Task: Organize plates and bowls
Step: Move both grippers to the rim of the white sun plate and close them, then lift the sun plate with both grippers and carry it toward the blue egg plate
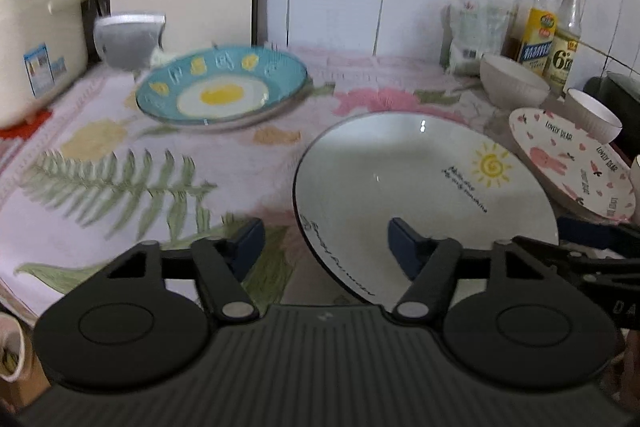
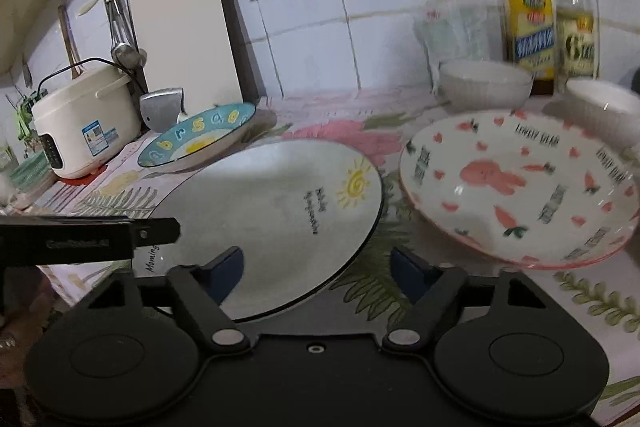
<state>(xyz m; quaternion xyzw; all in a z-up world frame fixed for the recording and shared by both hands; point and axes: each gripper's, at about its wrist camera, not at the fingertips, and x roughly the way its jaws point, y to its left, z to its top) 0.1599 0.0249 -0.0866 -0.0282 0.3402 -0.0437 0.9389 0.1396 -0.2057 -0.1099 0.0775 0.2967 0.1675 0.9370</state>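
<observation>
Right now both claws are spread wide and carrying nothing. The left claw (image 1: 326,247) hangs just over the near-left rim of the sun plate (image 1: 420,179), one finger above the flowered cloth (image 1: 120,155), the other above the plate's face. The right claw (image 2: 316,273) sits at that plate's near-right edge, with the bear plate (image 2: 520,187) close on its right.

My guess is the sun plate is what gets lifted first. To do it well, I'd slip one finger under the rim and one over it — pinching from above would only skid on the glaze. It should be taken at the near edge and kept level.

Further out, the blue egg plate (image 1: 220,87) lies toward the back left by the rice cooker (image 2: 84,123), well apart. Two white bowls (image 1: 514,83) stand at the back right, near the oil bottles (image 1: 536,19) — these probably nest together later.
</observation>
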